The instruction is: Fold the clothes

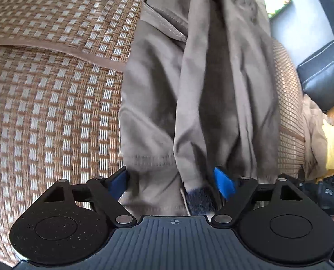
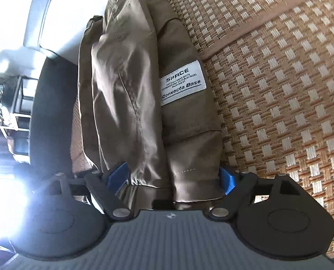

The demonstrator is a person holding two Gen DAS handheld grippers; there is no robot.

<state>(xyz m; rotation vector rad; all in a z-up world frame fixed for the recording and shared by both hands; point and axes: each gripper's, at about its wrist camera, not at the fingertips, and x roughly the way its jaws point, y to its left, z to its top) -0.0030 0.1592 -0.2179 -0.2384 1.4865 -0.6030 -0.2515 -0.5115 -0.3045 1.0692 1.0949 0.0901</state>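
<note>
The left gripper [image 1: 170,180] has bunched brown garment [image 1: 200,78] between its blue fingers, and the right gripper [image 2: 171,177] pinches a thick folded end; the cloth stretches over the woven mat [image 1: 54,101]. Uneven layers could slip free and undo the fold.

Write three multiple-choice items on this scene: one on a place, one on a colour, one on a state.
1. Where does the white label sit?
A. on the brown garment
B. on the woven mat
C. on the right gripper

2. What colour are the finger pads?
A. red
B. blue
C. green

3. What is the left gripper doing?
A. hanging empty
B. closed on the garment
C. gripping the mat

Answers: 1 A, the label is sewn to brown fabric; 2 B, blue pads show beside the cloth; 3 B, fabric fills the space between its jaws.
</note>
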